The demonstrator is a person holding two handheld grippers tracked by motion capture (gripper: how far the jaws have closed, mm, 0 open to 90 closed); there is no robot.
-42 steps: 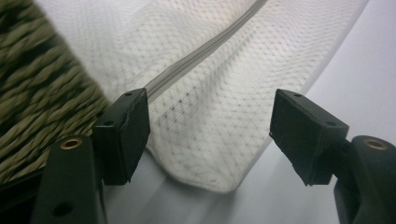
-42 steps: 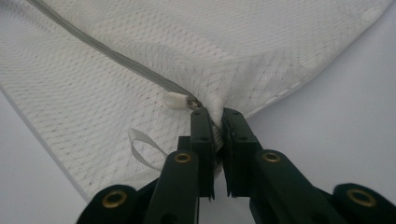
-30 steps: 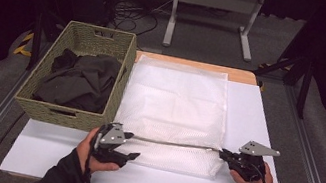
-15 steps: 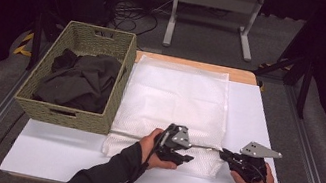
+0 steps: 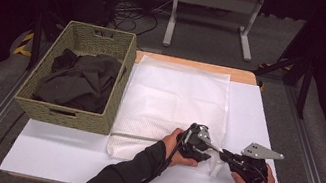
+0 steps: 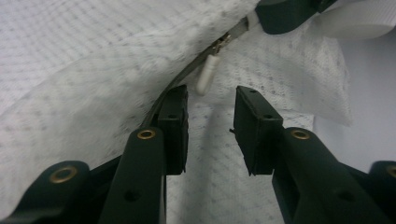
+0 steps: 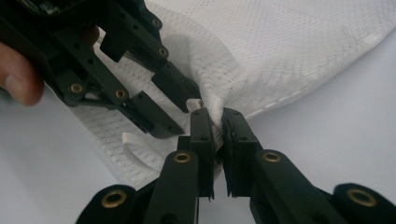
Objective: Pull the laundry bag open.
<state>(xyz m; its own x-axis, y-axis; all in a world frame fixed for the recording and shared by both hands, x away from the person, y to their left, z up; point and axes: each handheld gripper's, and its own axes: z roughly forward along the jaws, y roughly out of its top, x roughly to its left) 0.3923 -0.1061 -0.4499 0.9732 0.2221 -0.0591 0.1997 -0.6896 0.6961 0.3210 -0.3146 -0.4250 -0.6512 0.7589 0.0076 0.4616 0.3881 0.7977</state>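
1. The white mesh bag (image 5: 173, 108) lies flat on the table (image 5: 58, 154) beside the basket (image 5: 72, 106) of dark clothes (image 5: 79, 79).
2. Right gripper (image 7: 217, 122) pinches the bag's near corner.
3. Left gripper (image 6: 210, 100), jaws just closing but apart, straddles the zipper pull (image 6: 206, 77); grasping it seems left to do.

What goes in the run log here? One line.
right tool: shut on mesh bag | left tool: closing toward zipper pull, not gripping

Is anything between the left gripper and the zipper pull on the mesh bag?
Nothing visible. The zipper pull hangs just ahead of the left gripper, whose jaws, just closing, are still apart. The right gripper pinches the mesh bag nearby.
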